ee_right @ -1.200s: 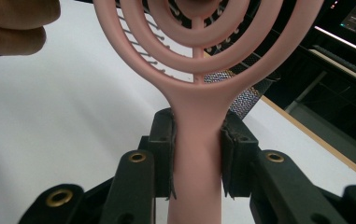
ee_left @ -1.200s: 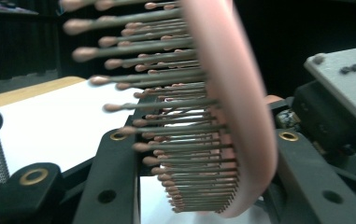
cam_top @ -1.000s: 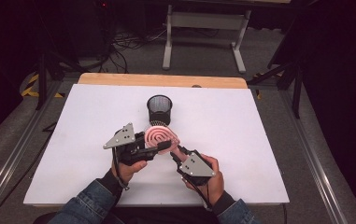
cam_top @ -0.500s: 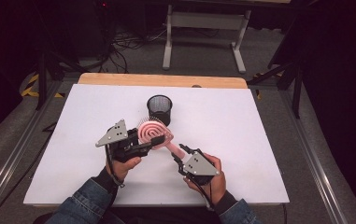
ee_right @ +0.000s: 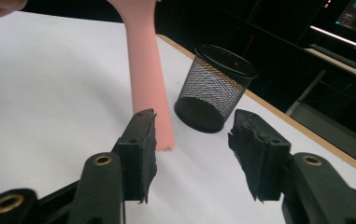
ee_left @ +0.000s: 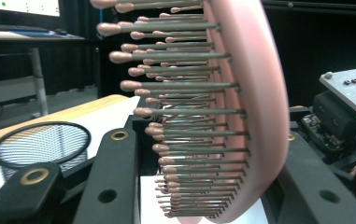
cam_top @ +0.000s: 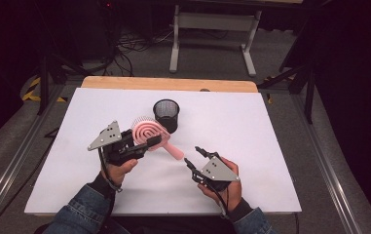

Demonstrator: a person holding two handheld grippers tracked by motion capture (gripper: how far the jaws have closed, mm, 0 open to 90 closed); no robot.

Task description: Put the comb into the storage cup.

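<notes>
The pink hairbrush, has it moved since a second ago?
Yes. The pink hairbrush, gripped by the left tool, has shifted left, away from the black mesh cup that it overlapped before.

The black mesh cup (cam_top: 166, 114) is the one standing obstacle on the white desk (cam_top: 270, 146). Just in front of the cup, the pink hairbrush (cam_top: 150, 134) blocks passage. Right of the cup and behind it, the desk lies open.

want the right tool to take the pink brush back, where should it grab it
Probably the handle. It sticks out free from the hairbrush head, which the left tool clamps, and slants toward the right tool. Come along the table from the handle's end, open jaws on either side of its narrow sides, clear of the mesh cup.
</notes>
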